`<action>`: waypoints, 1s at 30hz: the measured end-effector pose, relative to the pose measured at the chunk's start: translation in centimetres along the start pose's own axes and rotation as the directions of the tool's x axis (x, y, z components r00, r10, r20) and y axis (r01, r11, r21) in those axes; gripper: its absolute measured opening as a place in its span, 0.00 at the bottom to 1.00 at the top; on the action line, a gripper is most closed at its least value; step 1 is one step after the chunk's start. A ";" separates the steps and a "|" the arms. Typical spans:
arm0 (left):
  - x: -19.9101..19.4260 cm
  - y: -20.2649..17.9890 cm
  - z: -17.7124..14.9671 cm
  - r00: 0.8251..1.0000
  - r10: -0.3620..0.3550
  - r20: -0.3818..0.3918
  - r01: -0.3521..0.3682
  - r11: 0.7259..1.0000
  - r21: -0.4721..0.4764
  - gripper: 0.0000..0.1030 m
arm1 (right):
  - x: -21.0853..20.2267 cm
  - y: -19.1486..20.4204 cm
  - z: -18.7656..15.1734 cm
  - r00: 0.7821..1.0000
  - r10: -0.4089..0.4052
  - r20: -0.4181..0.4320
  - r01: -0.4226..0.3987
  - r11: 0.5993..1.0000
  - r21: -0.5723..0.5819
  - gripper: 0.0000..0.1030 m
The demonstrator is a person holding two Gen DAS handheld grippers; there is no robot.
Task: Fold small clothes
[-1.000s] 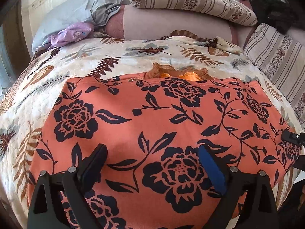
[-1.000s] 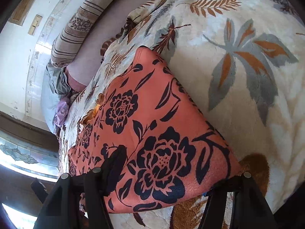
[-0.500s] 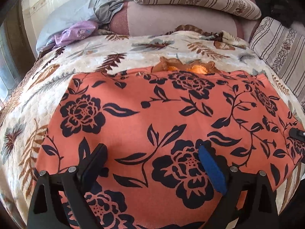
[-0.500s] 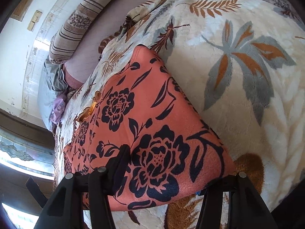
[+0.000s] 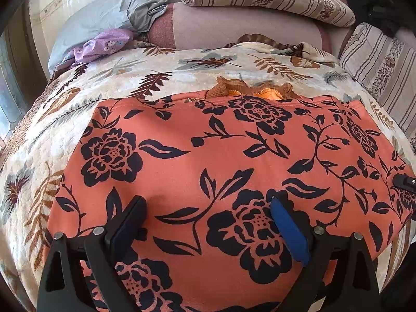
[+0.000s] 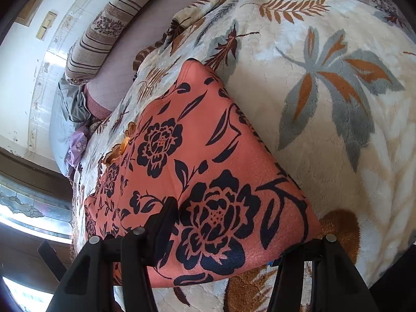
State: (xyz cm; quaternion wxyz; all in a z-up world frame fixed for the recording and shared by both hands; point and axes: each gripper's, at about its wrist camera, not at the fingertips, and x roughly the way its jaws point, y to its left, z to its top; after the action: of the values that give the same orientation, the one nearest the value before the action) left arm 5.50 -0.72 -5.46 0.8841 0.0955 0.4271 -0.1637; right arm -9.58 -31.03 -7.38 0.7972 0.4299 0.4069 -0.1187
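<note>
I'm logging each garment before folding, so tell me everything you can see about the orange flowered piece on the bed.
The orange flowered garment is salmon-orange cloth, knit by the look, printed with dark navy roses and leaves. It lies flat on the leaf-patterned blanket, a gathered orange frill showing at its far edge. The left gripper is open over its near side. The right gripper straddles a corner, one finger over the cloth and one under.

black left tongs (image 5: 208,210) with silver screws, one blue pad.

Left gripper (image 5: 208,209) at lower centre of frame, jaws spread wide; right gripper (image 6: 234,230) likewise spread at lower centre
</note>
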 end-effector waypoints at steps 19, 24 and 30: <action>0.3 0.0 -0.1 1.000 0.005 -0.008 -0.005 1.000 0.008 0.94 | -0.2 -0.2 0.2 0.999 -0.038 -0.023 0.038 0.999 -0.014 0.35; -1.8 0.5 0.2 0.998 0.000 0.069 0.000 1.000 -0.008 0.94 | -0.2 -1.2 0.4 1.000 0.010 -0.016 -0.009 0.998 0.061 0.38; 0.0 1.0 0.0 0.998 -0.068 -0.018 0.068 0.998 -0.011 0.93 | -1.2 3.0 1.4 0.998 -0.048 0.037 0.051 0.996 -0.077 0.16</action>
State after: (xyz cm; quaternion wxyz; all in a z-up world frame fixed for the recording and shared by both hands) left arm 5.86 0.25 -5.44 0.8745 0.0781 0.4392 -0.1906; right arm -7.98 -30.53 -4.30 0.8171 0.3860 0.4080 -0.1299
